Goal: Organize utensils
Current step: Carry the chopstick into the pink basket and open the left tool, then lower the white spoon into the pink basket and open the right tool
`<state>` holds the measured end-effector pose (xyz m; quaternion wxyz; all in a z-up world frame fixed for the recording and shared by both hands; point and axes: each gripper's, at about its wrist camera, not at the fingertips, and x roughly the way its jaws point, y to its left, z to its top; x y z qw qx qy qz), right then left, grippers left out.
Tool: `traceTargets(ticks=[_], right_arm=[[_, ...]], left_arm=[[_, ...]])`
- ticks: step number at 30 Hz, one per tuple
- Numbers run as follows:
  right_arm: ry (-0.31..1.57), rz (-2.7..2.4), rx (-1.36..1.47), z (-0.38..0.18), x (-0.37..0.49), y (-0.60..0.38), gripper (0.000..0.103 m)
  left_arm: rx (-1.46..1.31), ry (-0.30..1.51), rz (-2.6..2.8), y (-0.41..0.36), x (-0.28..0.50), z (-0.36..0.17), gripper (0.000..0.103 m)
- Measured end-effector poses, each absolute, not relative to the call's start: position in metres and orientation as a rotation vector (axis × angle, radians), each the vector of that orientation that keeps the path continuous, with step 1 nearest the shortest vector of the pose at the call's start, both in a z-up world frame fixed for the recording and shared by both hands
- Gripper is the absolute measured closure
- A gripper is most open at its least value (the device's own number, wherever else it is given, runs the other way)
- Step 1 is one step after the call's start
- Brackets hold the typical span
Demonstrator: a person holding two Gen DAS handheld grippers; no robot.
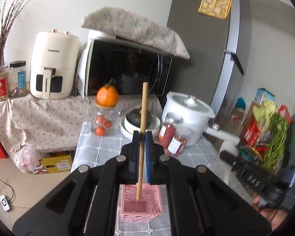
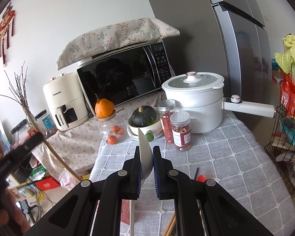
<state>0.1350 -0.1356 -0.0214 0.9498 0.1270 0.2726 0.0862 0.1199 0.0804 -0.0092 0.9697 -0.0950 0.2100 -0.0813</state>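
Your left gripper (image 1: 141, 137) pinches a wooden chopstick (image 1: 142, 129) upright, tip poised over the pink basket (image 1: 141, 202) near the table's front edge, ready to drop in. Your right gripper (image 2: 147, 153) clamps a white spoon (image 2: 145, 153), handle hanging down, seemingly waiting its turn.

Soft, even daylight fills both views, casting only faint shadows on the desk (image 2: 216, 157). The microwave door (image 1: 125, 72) mirrors the room darkly. Fisheye distortion bows the fridge (image 2: 236, 39) and blackens the corners. The right edge of the left wrist view is motion-blurred.
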Motion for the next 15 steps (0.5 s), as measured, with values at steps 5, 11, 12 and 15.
traceTargets(ticks=[5, 11, 12, 15], right_arm=[[0.538, 0.179, 0.255, -0.021, 0.133, -0.133, 0.093], [0.506, 0.191, 0.283, -0.016, 0.131, -0.125, 0.093], [0.497, 0.192, 0.284, -0.015, 0.132, -0.121, 0.093], [0.458, 0.206, 0.268, -0.010, 0.134, -0.106, 0.093]], left_arm=[[-0.189, 0.524, -0.187, 0.078, 0.133, -0.028, 0.096], [-0.274, 0.589, -0.208, 0.094, 0.126, -0.025, 0.046], [-0.285, 0.596, -0.209, 0.097, 0.124, -0.024, 0.042], [-0.282, 0.643, -0.164, 0.110, 0.116, -0.023, 0.027]])
